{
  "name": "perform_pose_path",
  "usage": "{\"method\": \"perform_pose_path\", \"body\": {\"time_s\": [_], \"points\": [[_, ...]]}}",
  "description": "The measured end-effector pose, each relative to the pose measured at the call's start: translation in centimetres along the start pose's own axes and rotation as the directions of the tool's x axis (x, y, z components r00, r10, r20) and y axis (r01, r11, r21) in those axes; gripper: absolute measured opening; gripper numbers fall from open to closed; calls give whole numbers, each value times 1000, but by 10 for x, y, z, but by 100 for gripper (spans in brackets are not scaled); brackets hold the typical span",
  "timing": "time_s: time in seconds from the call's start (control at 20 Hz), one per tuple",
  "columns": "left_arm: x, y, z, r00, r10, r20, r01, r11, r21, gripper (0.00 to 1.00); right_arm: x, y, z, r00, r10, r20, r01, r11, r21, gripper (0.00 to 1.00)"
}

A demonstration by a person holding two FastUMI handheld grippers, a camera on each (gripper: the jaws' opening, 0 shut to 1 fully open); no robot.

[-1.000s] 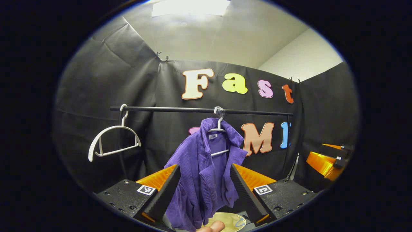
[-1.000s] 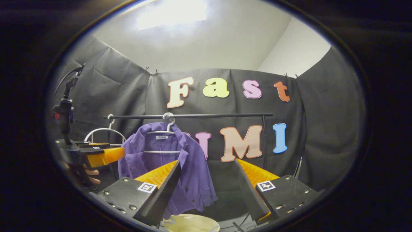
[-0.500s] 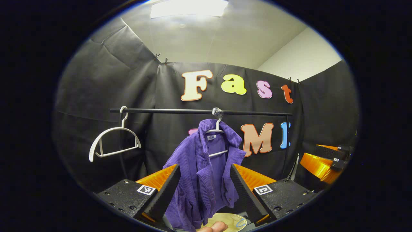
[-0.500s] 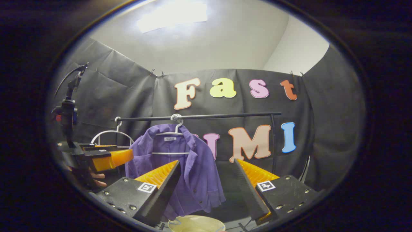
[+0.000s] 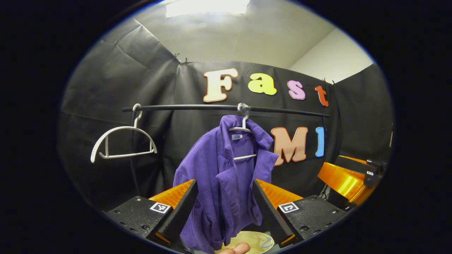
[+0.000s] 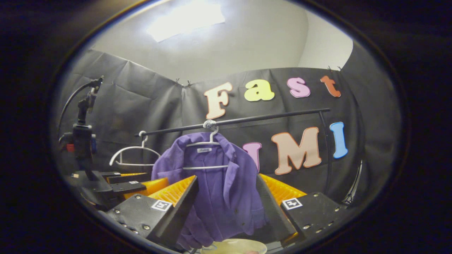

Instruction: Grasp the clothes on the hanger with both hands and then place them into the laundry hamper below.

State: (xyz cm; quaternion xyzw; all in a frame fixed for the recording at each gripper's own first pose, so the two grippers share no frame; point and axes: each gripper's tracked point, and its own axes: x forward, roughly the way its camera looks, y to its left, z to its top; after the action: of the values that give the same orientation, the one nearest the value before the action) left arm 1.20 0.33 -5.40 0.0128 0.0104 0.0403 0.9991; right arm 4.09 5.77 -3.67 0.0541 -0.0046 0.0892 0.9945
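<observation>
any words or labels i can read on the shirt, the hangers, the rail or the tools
On the shirt, neck label: script, too small to read.
On the left tool, square tags: black-and-white patterns, no words or numbers.
On the right tool, a square tag: same kind of pattern, no words.
On the empty hanger and the rail: no text.

Each gripper (image 5: 224, 208) has black screw-studded blocks carrying small square black-and-white markers and ribbed wedge fingers.

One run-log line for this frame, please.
phase: approach | left gripper: open | right gripper: open | purple shirt: on hanger | hamper: below
</observation>
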Motion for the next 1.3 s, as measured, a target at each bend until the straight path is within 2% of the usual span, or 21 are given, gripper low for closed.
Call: {"method": "perform_pose_path", "body": {"time_s": [0.1, 0.3, 0.5, 0.65, 0.85, 0.95, 1.05, 1.1, 1.15, 1.3], "points": [[3, 6, -13, 1000, 30, 4, -30, 999, 9, 91, 17, -5, -11, 1000, -22, 3, 22, 999, -29, 97], [12, 9, -49, 996, 91, -17, -92, 996, -10, 92, 52, 7, -49, 999, 36, -20, -38, 995, -90, 98], [24, -11, -82, 995, 86, -51, -84, 996, 36, 92, 76, -7, -91, 998, 10, -63, -21, 985, -170, 96], [31, -24, -102, 992, 95, -83, -91, 995, 48, 92, 98, -16, -115, 994, 19, -106, -33, 991, -131, 98], [51, -21, -125, 980, 164, -112, -157, 985, 70, 92, 128, -16, -137, 990, 54, -131, -61, 997, -56, 98], [67, -18, -129, 979, 170, -111, -162, 983, 84, 92, 146, -12, -151, 984, 73, -164, -77, 997, -17, 98], [78, -3, -131, 970, 208, -122, -198, 976, 92, 83, 165, -4, -161, 977, 95, -193, -99, 995, -13, 98], [84, 3, -130, 968, 218, -124, -209, 975, 79, 72, 170, -3, -163, 976, 95, -196, -101, 995, -21, 98], [89, 8, -130, 965, 226, -129, -219, 973, 67, 67, 177, 0, -163, 976, 93, -196, -101, 994, -31, 98], [97, 18, -121, 967, 223, -125, -222, 975, 25, 39, 193, 8, -163, 977, 94, -193, -102, 994, -34, 98]]}}
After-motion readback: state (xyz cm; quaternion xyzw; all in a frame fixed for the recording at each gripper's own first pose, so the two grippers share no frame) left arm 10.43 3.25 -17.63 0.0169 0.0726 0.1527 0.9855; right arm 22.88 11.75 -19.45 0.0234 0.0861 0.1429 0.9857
